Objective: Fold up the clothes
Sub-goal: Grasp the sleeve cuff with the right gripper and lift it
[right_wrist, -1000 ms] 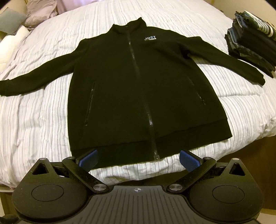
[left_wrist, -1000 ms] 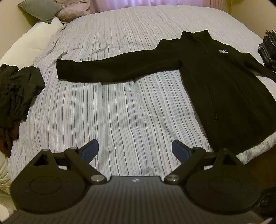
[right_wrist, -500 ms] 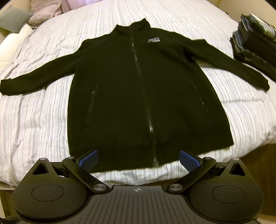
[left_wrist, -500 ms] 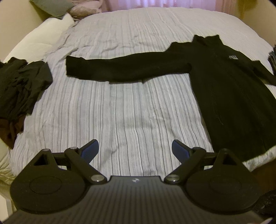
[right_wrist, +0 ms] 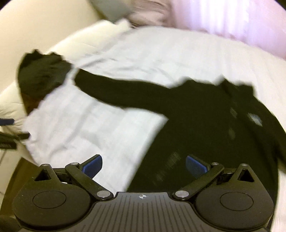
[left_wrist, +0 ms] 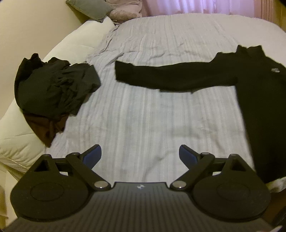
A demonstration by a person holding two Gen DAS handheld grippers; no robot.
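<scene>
A black zip fleece jacket [left_wrist: 259, 100] lies flat, front up, on the striped bed [left_wrist: 143, 116], its left sleeve [left_wrist: 169, 78] stretched out sideways. In the blurred right wrist view the jacket [right_wrist: 205, 128] fills the lower right, with the sleeve [right_wrist: 116, 92] running left. My left gripper [left_wrist: 140, 155] is open and empty above bare bedding, short of the sleeve. My right gripper [right_wrist: 143, 166] is open and empty over the jacket's lower left side.
A crumpled heap of dark clothes [left_wrist: 51, 89] lies at the bed's left edge on a white duvet [left_wrist: 16, 135]; it also shows in the right wrist view [right_wrist: 41, 78]. Pillows [left_wrist: 107, 9] sit at the head. Part of the left gripper [right_wrist: 7, 137] shows at the left edge.
Both grippers have swung to the left. The right view now shows the jacket's left half and the clothes heap, with motion blur. The folded stack at the right has left the view.
</scene>
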